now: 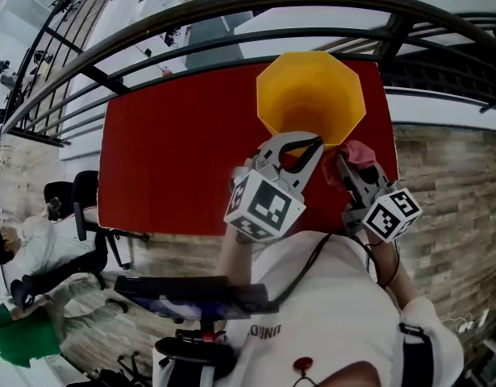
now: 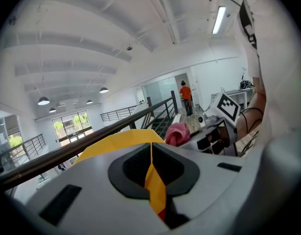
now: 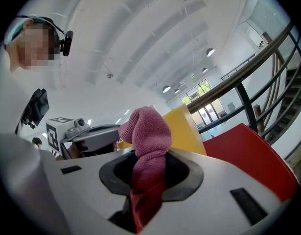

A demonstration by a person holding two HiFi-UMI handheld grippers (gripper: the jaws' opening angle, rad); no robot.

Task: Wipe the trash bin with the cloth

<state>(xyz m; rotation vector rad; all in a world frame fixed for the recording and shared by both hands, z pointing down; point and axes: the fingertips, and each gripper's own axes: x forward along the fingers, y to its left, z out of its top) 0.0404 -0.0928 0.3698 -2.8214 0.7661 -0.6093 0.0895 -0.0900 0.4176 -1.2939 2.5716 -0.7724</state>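
Note:
A yellow octagonal trash bin [image 1: 310,95] stands on the red table [image 1: 175,160] near its right edge. My left gripper [image 1: 308,145] is shut on the bin's near rim, and in the left gripper view the yellow wall [image 2: 154,180] is pinched between its jaws. My right gripper [image 1: 344,161] is just right of it, beside the bin's near right corner, shut on a bunched pink cloth [image 1: 361,152]. In the right gripper view the cloth [image 3: 146,136] stands up from the jaws, with the bin [image 3: 185,124] behind it.
A dark metal railing [image 1: 231,10] curves round the far side of the table. The table's right edge [image 1: 389,135] borders wood-look flooring. At lower left a person [image 1: 34,252] sits by a black chair [image 1: 86,208]. A dark device [image 1: 191,293] sits in front of my body.

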